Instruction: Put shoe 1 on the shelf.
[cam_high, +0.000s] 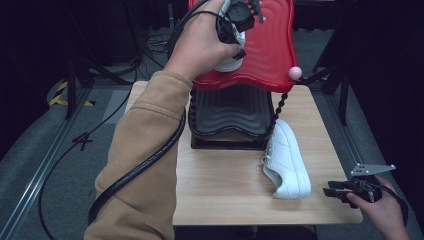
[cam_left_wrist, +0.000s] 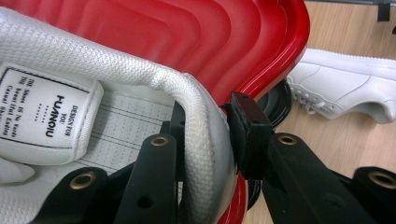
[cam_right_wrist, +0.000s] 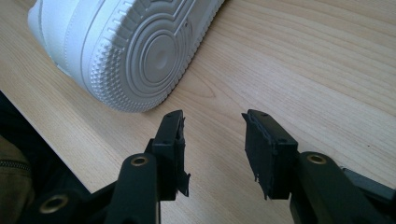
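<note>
Your left gripper (cam_left_wrist: 205, 135) is clamped on the padded collar of a white sneaker (cam_left_wrist: 70, 116): one jaw sits inside the shoe's opening, the other presses the outside of the heel wall, and the collar is pinched between the pads. Inside that shoe you can see the printed tongue label (cam_left_wrist: 46, 109) and the perforated insole. That held sneaker sits over the red tray (cam_left_wrist: 196, 42), the top tier of a two-level rack; in the high view your left hand (cam_high: 202, 42) and gripper are up over this tray at the far end of the table, with the shoe's white sole showing just below your fingers. Under the red tray is the black lower tray (cam_high: 227, 112), joined by twisted black posts, and a pink ball (cam_high: 295, 73) caps the tray's near right corner.

Your right gripper (cam_right_wrist: 212, 135) rests low over the bare wooden table (cam_right_wrist: 303, 60) at the near right corner, its jaws standing apart with nothing between them. Just ahead of those jaws lies the second white sneaker (cam_right_wrist: 135, 51), tipped on its side so the ribbed sole faces the gripper, close but not touching. From above, that second sneaker (cam_high: 286, 159) lies beside the rack's right front corner, between the rack and your right hand (cam_high: 382, 212).
</note>
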